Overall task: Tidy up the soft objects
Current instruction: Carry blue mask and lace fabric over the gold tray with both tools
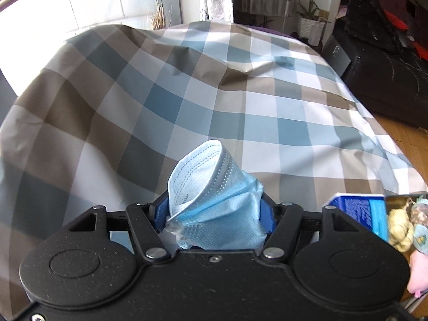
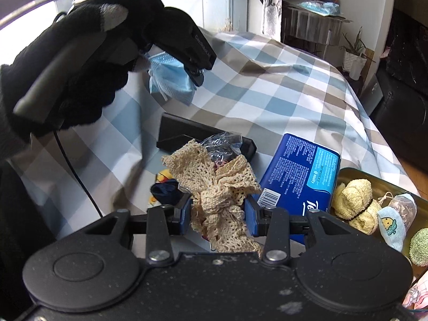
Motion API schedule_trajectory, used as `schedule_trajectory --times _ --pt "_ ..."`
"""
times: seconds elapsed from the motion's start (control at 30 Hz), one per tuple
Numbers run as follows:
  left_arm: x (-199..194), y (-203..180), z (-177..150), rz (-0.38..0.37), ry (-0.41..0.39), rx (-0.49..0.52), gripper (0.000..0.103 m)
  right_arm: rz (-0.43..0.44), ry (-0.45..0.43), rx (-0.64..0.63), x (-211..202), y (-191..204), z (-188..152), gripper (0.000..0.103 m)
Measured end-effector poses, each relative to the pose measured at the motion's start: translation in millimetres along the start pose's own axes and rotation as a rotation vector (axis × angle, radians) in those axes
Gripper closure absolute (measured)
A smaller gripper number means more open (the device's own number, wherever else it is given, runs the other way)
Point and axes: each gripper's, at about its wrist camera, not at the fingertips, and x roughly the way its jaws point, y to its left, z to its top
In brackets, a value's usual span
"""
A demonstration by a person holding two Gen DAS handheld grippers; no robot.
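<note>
Left gripper (image 1: 215, 211) clamps a blue face mask (image 1: 214, 200); right gripper (image 2: 218, 214) clamps cream lace (image 2: 216, 187), tissue pack (image 2: 299, 176) at its three o'clock

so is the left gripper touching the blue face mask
Touching. In the left wrist view the left gripper has the face mask crumpled between its blue pads, pressed on both sides.

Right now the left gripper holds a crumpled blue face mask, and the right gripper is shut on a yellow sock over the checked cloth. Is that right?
Not quite. The right gripper is shut on a cream crocheted lace piece, not a yellow sock, as the right wrist view shows. The rest stands: the left gripper holds the crumpled blue face mask over the checked cloth.
</note>
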Motion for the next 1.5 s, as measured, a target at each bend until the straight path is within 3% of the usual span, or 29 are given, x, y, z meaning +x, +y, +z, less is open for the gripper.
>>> schedule_trajectory --times 0.3,0.43,0.57,0.77,0.97,1.33,1.5 --pt "-48.6 -34.4 -32.9 -0.043 -0.032 0.057 0.043 0.001 -0.157 0.051 -58.2 -3.9 -15.2 0.063" --pt "-67.0 -59.5 -43.2 -0.077 -0.041 0.11 0.043 -0.018 -0.227 0.163 -92.1 -25.1 -25.2 0.063" --pt "-83.6 -89.0 -52.3 -0.122 -0.058 0.152 0.043 -0.1 -0.276 0.279 -120.9 -60.4 -37.6 0.063" --pt "-96.1 -138.6 -64.9 -0.2 -0.058 0.223 0.043 -0.268 -0.269 0.428 -143.0 -129.5 -53.1 0.063" --pt "-93.8 -182.4 -74.2 -0.25 -0.031 0.275 0.043 -0.36 -0.265 0.54 -156.4 -193.2 -52.1 0.063" --pt "-71.0 -230.0 -80.3 -0.3 0.047 0.303 0.043 -0.394 -0.187 0.702 -138.1 -287.0 -23.3 0.063" --pt "-57.2 -244.9 -82.2 -0.322 0.086 0.308 0.043 -0.405 -0.15 0.753 -120.4 -310.1 -29.5 0.063"
